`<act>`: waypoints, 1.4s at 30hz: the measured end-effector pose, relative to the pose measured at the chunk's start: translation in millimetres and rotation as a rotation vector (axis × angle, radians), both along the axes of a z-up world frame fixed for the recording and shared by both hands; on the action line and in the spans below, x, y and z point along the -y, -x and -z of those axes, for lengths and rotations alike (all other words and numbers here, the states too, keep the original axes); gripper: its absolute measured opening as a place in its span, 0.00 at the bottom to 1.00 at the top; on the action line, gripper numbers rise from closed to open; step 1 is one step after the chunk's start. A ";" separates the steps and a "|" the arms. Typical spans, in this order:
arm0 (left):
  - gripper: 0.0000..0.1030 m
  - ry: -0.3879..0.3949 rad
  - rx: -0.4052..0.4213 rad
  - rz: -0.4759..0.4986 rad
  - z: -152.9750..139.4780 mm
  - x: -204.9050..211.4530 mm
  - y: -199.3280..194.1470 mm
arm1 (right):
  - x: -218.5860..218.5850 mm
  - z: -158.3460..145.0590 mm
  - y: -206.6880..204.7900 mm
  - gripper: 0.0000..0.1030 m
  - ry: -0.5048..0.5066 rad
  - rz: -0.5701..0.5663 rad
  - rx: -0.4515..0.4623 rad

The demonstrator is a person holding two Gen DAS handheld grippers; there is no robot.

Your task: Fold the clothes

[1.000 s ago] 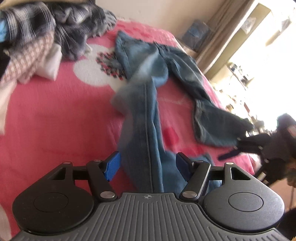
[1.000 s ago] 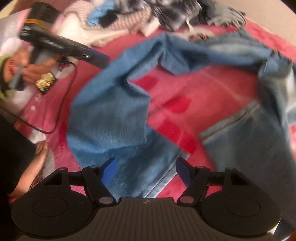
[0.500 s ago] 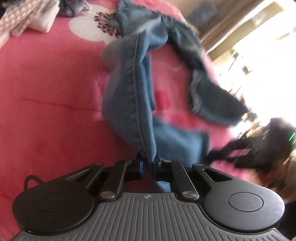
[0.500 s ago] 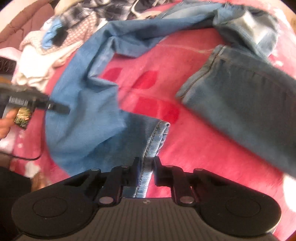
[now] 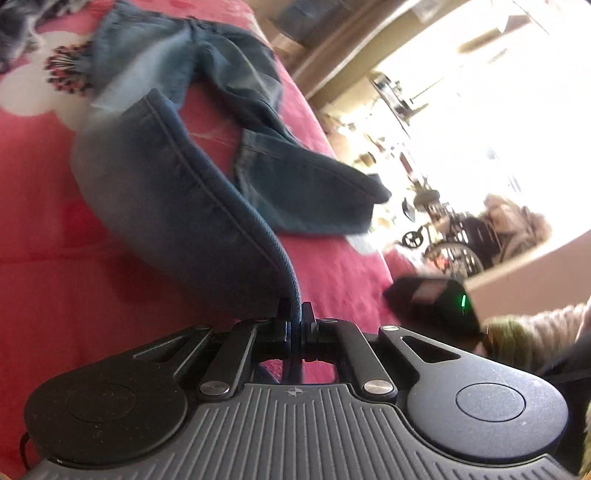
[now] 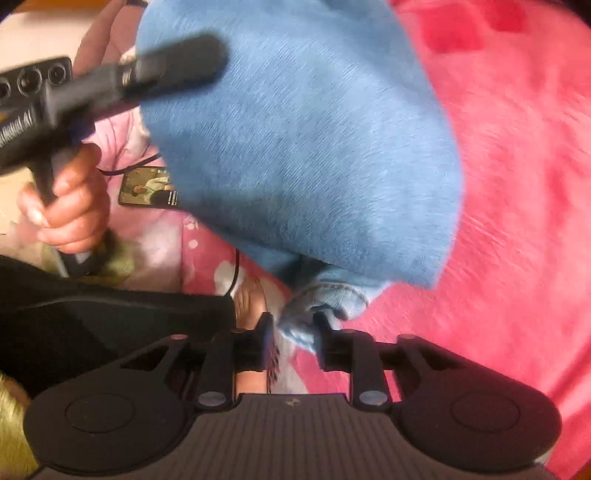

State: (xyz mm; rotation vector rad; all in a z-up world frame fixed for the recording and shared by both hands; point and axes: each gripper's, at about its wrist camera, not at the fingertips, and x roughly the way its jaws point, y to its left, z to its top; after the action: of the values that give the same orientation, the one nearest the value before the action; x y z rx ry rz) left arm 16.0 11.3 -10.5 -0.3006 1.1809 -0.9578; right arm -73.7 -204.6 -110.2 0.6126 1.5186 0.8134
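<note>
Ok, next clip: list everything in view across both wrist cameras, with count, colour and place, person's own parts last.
jeans: one pair, blue denim, spread across the bed, one leg lifted toward the camera
bedcover: one, pink-red with white flower patches, under the jeans
pile of clothes: one, grey and checked, far left corner of the bed, mostly cut off
card: one, dark with a photo, on a cord against the pink garment
left gripper: one, black, shut on the seam of the jeans leg
right gripper: one, black, jaws opening, a bunch of jeans cloth between them
hand: one, around the left gripper's handle, seen from the right wrist
sleeve: one, pale knit, right edge of the left wrist view
</note>
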 end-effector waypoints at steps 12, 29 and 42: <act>0.02 -0.153 0.105 0.226 46.9 64.1 37.4 | 100.6 -56.5 -66.1 0.57 -0.001 0.460 0.273; 0.58 0.032 0.086 -0.159 23.7 -48.0 -19.7 | 103.1 -19.9 -94.1 0.65 0.111 0.495 0.223; 0.57 -0.034 0.147 -0.206 52.9 -28.0 -48.3 | 99.6 -3.4 -74.0 0.08 -0.075 0.579 0.236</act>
State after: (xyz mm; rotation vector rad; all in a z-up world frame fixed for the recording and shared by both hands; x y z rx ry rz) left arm 64.3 39.3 -63.3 -0.3129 1.0099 -0.7664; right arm 0.3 -304.2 -106.8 0.9215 1.0197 0.4737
